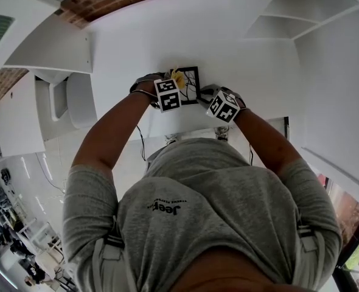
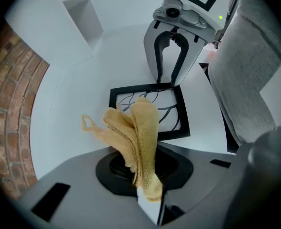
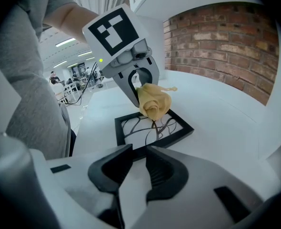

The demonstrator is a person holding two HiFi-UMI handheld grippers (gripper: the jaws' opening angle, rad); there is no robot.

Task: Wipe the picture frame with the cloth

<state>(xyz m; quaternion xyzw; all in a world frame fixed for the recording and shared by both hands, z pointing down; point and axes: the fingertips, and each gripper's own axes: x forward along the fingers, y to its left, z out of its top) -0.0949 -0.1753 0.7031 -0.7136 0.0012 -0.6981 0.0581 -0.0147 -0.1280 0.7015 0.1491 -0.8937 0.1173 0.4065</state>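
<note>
A black picture frame (image 1: pixel 191 85) with a branch drawing lies flat on the white table (image 1: pixel 258 72). My left gripper (image 1: pixel 176 83) is shut on a yellow cloth (image 1: pixel 178 76). The cloth (image 2: pixel 138 137) sticks up from the jaws in a bunch and hangs just over the frame (image 2: pixel 171 120) near its edge. The left gripper (image 3: pixel 141 86) and the cloth (image 3: pixel 154 101) also show above the frame (image 3: pixel 176 132) in the right gripper view. My right gripper (image 2: pixel 168 81) stands open, its fingertips at the frame's opposite edge, nothing between them. That right gripper (image 3: pixel 135 163) faces the frame.
A brick wall (image 3: pixel 226 46) runs along the far side of the table. White open shelves (image 1: pixel 301 11) stand at the right, and a white cabinet (image 1: pixel 45 47) stands at the left. The person's torso (image 1: pixel 210 205) is close against the table's near edge.
</note>
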